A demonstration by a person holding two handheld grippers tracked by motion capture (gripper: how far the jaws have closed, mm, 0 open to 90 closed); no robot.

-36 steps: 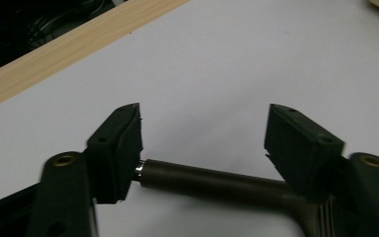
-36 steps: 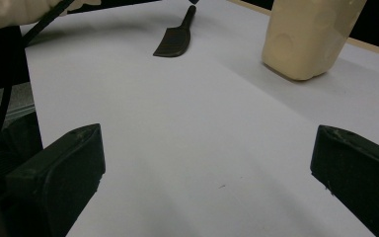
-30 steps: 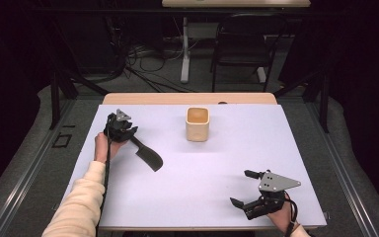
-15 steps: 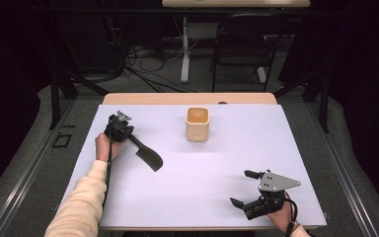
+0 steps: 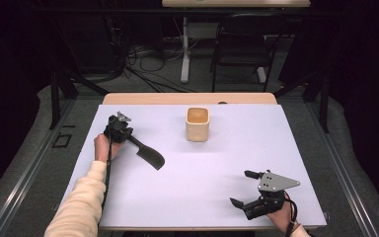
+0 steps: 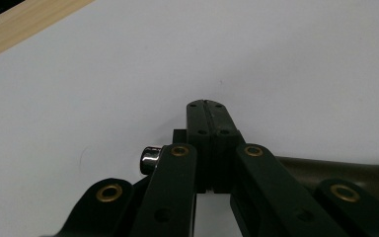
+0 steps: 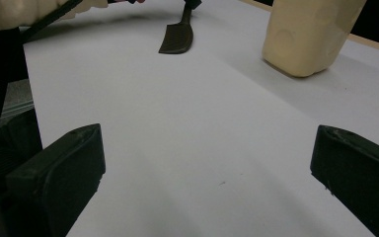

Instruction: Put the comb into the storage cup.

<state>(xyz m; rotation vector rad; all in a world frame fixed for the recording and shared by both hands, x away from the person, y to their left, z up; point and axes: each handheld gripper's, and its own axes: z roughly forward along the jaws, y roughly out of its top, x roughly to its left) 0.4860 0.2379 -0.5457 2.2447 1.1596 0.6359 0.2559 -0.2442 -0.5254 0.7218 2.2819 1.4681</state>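
Observation:
A black spatula lies slanted on the left of the white table top, its blade pointing toward the middle. My left gripper is shut on the spatula's handle; in the left gripper view the jaws meet, and the handle runs off to the right beneath them. A beige square cup stands upright and apart near the far middle. My right gripper rests open near the front right corner. In the right gripper view its fingers stand wide apart with nothing between them, and the spatula blade and cup lie beyond.
A strip of wooden table shows past the far edge of the white top. Behind it stand a chair and a table leg amid floor cables. A cream sleeve comes in from the bottom left.

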